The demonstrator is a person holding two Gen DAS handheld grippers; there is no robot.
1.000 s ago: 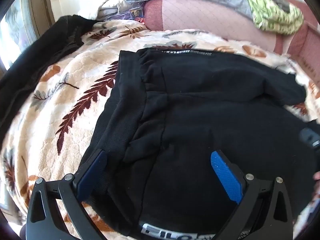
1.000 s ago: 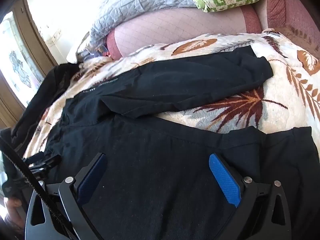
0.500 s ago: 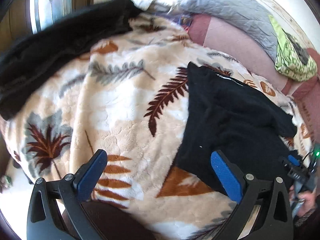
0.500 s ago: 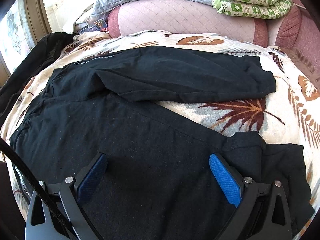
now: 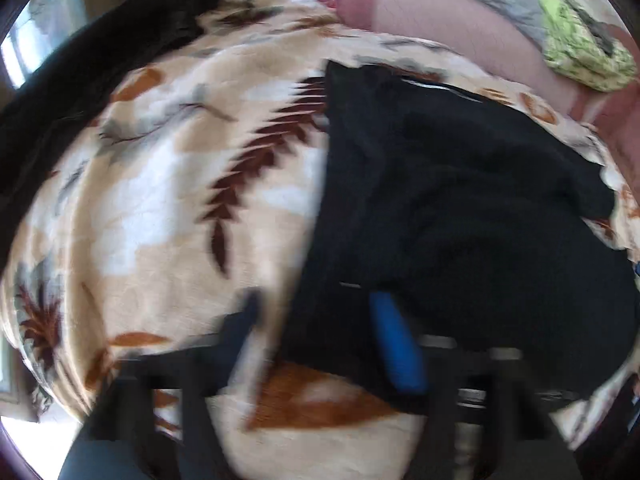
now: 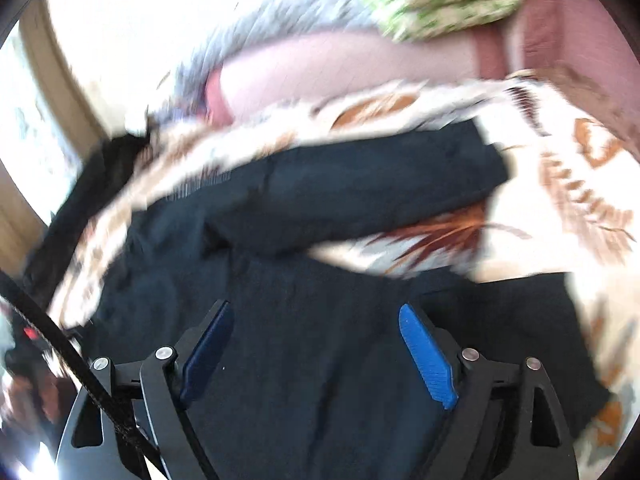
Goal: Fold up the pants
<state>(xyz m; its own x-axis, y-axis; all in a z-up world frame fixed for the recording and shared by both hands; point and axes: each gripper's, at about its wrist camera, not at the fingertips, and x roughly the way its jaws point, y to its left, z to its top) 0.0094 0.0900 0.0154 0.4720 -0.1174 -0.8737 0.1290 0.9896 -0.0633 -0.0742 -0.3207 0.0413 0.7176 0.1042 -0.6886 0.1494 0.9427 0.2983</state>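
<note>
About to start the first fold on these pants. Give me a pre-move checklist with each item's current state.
1. Left gripper open, nothing pinched: ok.
2. Right gripper open over the cloth: ok.
3. Black pants lying on the leaf-print blanket: ok.
4. Legs flat and aligned: not ok, the far leg angles away.
5. Waistband edge found: cannot tell, blurred.
6. Other dark garment apart from the pants: ok.

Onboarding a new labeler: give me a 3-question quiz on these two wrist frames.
1. True or false: the right gripper is open over the pants.
2. What do the pants lie on? A) bare floor B) leaf-print blanket C) wooden table
3. Fill in: in the left wrist view, the left gripper straddles the pants' ____ edge.

Key: 1 true; 2 B; 3 left
</note>
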